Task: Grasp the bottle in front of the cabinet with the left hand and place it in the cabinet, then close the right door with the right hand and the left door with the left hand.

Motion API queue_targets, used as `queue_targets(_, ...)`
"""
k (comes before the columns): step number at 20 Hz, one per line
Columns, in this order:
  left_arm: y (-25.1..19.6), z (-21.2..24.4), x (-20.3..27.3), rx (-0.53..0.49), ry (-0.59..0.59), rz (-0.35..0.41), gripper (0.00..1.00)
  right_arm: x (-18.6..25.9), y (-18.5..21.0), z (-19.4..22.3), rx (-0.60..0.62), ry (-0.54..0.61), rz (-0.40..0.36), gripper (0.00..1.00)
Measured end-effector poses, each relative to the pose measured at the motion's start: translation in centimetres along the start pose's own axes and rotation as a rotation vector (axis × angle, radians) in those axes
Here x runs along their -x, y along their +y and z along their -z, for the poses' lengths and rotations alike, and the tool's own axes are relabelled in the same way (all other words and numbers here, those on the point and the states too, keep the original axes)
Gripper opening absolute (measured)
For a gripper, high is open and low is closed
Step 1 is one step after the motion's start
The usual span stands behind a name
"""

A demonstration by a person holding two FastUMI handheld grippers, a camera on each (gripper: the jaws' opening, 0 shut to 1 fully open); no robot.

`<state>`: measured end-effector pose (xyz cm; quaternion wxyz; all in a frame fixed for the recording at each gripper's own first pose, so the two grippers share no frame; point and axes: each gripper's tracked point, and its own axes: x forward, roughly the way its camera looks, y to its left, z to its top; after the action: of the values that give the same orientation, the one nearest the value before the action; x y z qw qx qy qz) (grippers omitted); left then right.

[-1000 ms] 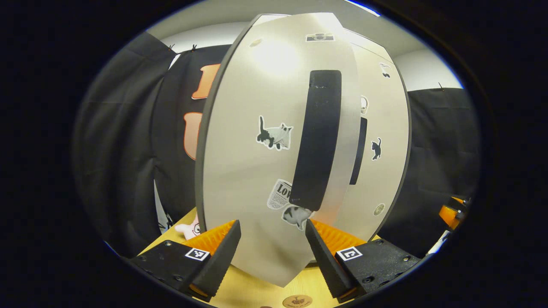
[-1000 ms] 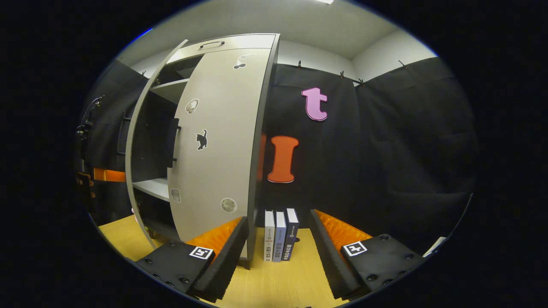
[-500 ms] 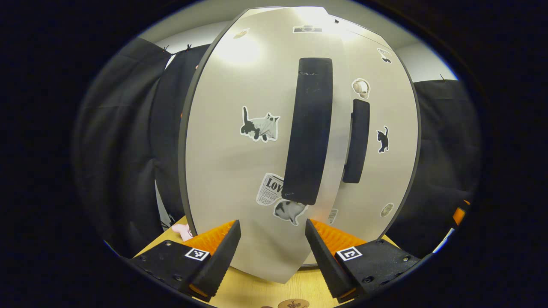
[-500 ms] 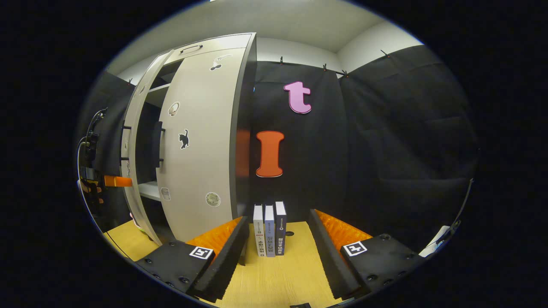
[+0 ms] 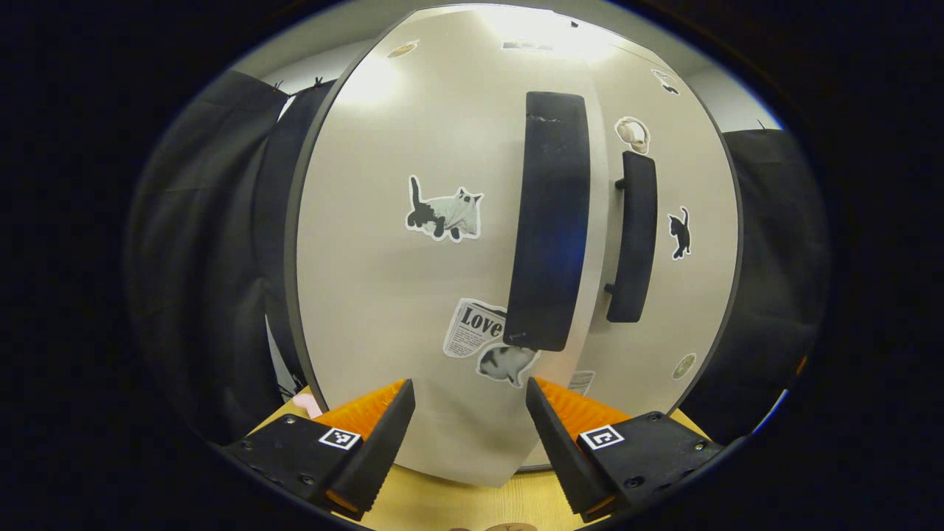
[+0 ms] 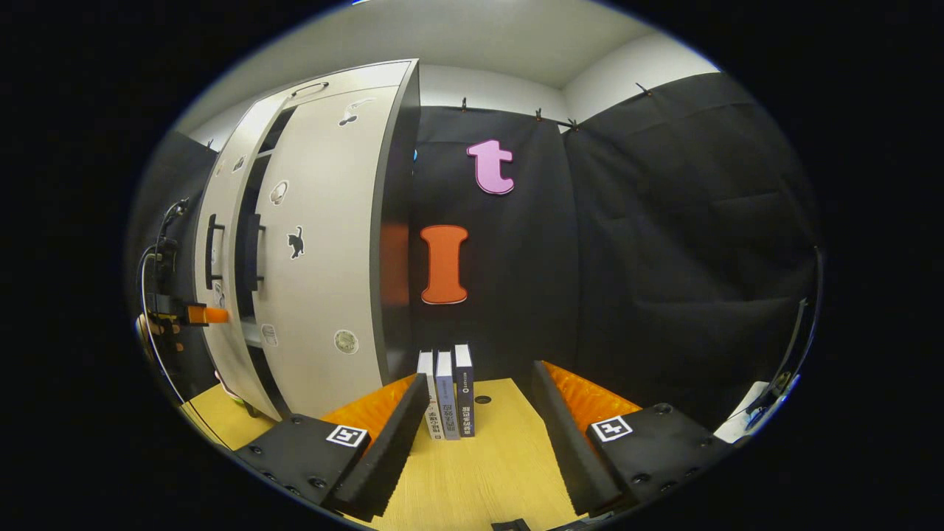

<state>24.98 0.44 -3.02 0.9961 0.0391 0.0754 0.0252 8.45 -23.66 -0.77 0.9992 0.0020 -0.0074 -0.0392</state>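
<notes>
The cabinet's left door (image 5: 413,295), pale with cat stickers and a tall black handle (image 5: 549,228), stands right in front of my left gripper (image 5: 469,391). That gripper is open with nothing between its fingers, its tips close to the door's lower part. The right door (image 5: 693,295) lies shut beside it. In the right gripper view the cabinet (image 6: 324,243) is at the left, with a narrow dark gap left at the left door (image 6: 221,243). The left gripper (image 6: 195,315) and a hand are by that door. My right gripper (image 6: 479,376) is open and empty, away from the cabinet. The doors hide the shelves.
Three upright books (image 6: 446,394) stand on the wooden table (image 6: 487,472) to the right of the cabinet, just ahead of my right gripper. A pink toy (image 5: 306,402) lies by the cabinet's left foot. Black cloth walls close in the booth.
The left door has swung further toward shut, and the gap onto the shelves has narrowed to a slit. My right gripper has drawn back and turned away from the cabinet.
</notes>
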Motion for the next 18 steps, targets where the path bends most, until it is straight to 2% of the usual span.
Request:
queue_targets(11,-0.1,0.0,0.0,-0.031,0.022,0.007,0.93,0.6,-1.8,0.4,-0.001,0.02,0.056,0.94)
queue_targets(18,-0.1,0.1,-0.2,-0.015,0.027,0.003,0.93,0.1,-2.1,0.4,0.004,0.026,0.072,0.94)
